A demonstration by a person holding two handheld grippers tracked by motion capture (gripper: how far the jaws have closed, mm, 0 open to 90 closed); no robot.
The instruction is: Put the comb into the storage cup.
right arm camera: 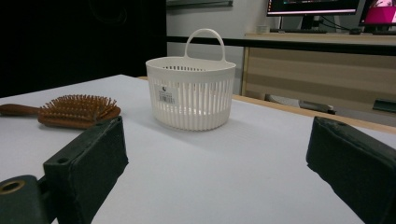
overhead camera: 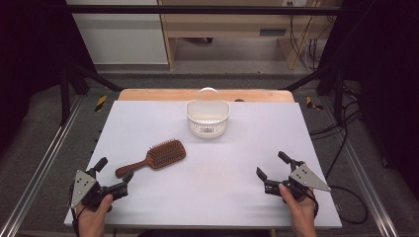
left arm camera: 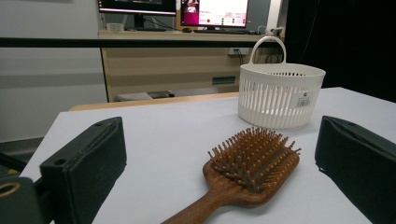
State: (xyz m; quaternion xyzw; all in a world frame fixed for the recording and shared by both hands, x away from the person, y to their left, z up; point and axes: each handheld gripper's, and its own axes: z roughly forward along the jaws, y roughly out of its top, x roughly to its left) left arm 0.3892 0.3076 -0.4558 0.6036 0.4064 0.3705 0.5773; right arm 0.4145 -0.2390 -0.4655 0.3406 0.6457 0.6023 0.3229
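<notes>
Wooden brush (overhead camera: 157,157) lies bristles-up on the white tabletop (overhead camera: 237,197), left of centre, just beyond the wide-open, empty left gripper (overhead camera: 114,175), while the right gripper (overhead camera: 271,165), also wide open and empty, faces the far basket (overhead camera: 208,118).

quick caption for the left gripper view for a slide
Open left gripper faces a wooden hairbrush lying bristles-up, white slatted basket behind it.
</notes>
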